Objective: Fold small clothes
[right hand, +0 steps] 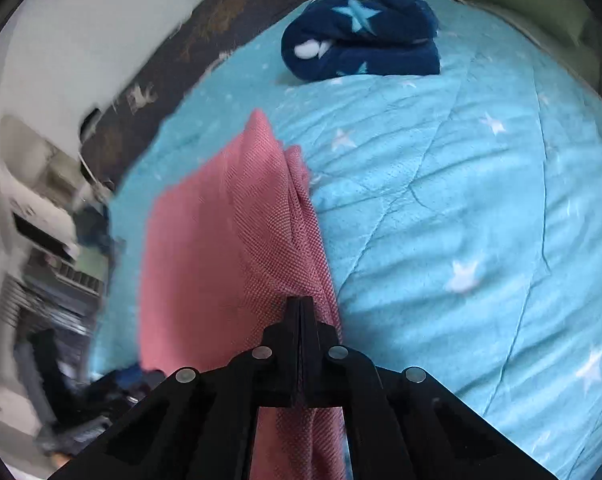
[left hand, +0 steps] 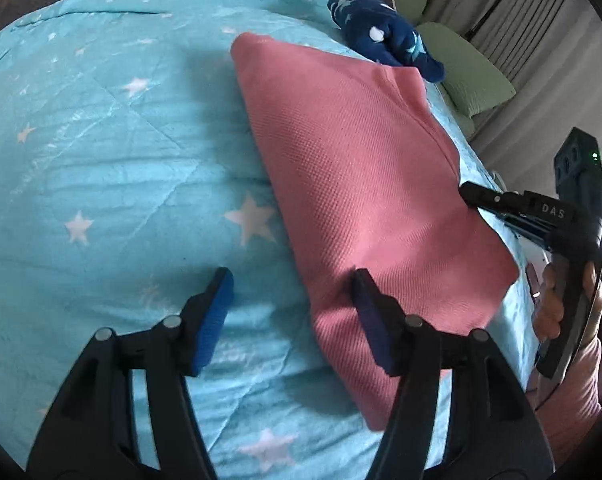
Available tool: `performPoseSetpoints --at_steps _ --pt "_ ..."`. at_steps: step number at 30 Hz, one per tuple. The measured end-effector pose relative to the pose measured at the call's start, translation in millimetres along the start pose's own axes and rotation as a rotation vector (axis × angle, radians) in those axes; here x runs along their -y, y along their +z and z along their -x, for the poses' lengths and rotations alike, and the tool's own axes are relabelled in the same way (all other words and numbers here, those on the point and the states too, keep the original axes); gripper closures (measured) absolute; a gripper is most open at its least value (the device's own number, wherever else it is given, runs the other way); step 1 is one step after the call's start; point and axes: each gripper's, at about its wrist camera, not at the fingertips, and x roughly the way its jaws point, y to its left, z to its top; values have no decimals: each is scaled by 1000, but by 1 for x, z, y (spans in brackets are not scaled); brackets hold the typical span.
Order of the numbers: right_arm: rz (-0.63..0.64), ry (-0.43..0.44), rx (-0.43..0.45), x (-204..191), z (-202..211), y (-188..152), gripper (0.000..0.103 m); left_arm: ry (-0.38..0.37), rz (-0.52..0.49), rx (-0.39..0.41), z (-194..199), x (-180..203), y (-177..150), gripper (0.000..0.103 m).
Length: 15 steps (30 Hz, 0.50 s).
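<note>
A pink garment (left hand: 365, 184) with a waffle-like weave lies folded on a turquoise quilt (left hand: 113, 168) printed with white stars; the quilt covers a bed. The garment is the landmark here.

The left tool (left hand: 293, 300) hangs above the near end of the pink garment with its jaws wide apart. One blue-padded finger (left hand: 215, 320) is over the bare quilt just beside the garment's edge, and the other finger (left hand: 371, 320) is over the pink cloth itself. Nothing is pinched between them.

The right tool (right hand: 300, 304) is at the far-side edge of the pink garment as the left wrist camera sees it, and a hand (left hand: 557, 304) in a pink sleeve holds its handle. In the right wrist view its two fingers are pressed together, and the doubled pink edge runs under and around them. The cloth appears caught in the tip, though the exact contact is hidden by the fingers.

Beyond the far corner of the pink garment lies a rolled dark blue fleece piece (right hand: 361, 32) with pale stars, apart from the garment. Past it, off the quilt, a pale green cushion (left hand: 473, 76) is visible.
</note>
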Motion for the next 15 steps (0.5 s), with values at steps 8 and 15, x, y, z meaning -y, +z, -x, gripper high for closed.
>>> performPoseSetpoints --at_steps 8,15 --pt "152 76 39 -51 11 40 98 -62 70 162 22 4 72 52" --pt "49 62 -44 -42 -51 88 98 -2 100 59 -47 2 112 59"
